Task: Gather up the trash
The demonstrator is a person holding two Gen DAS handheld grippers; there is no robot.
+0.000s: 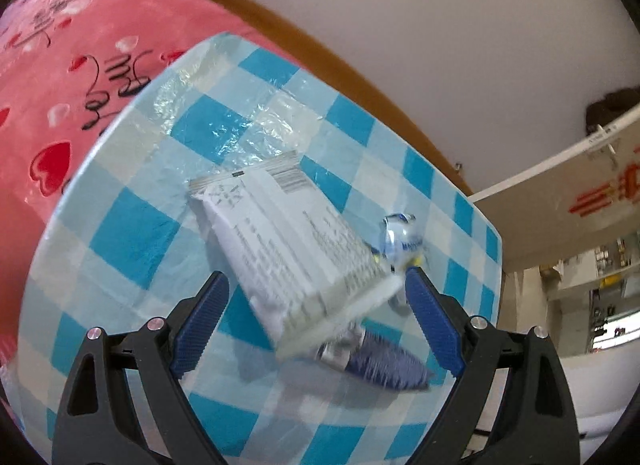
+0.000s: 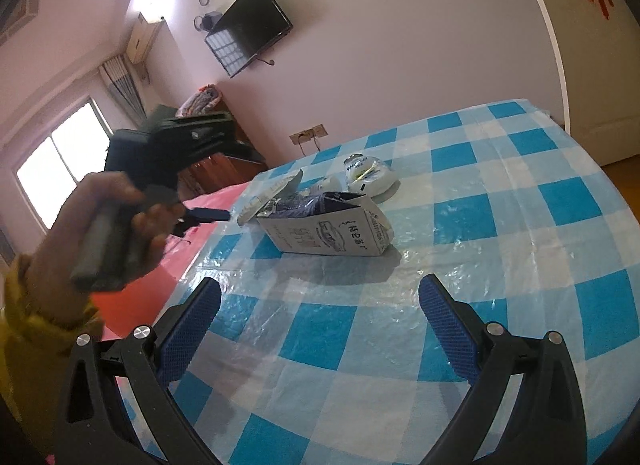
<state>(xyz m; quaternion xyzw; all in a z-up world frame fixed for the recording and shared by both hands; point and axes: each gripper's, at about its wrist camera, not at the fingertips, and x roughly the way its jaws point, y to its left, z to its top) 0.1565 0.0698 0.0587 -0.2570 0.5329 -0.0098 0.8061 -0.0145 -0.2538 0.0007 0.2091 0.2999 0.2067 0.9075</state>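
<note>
Carton, white printed cardboard, torn open (image 1: 296, 249), is framed between wide-apart left gripper (image 1: 316, 289) fingers, long axis running away; empty, wide-spread right gripper (image 2: 320, 297) is farther from carton.

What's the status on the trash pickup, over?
Left gripper open over the white carton. Right gripper open, empty, short of it. Crumpled wrapper behind carton; nothing blocking.

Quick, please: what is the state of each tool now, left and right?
Left tool: open, holding nothing; the white carton lies between its fingers, ungripped.
Right tool: open, empty, above the checked tablecloth.
</note>
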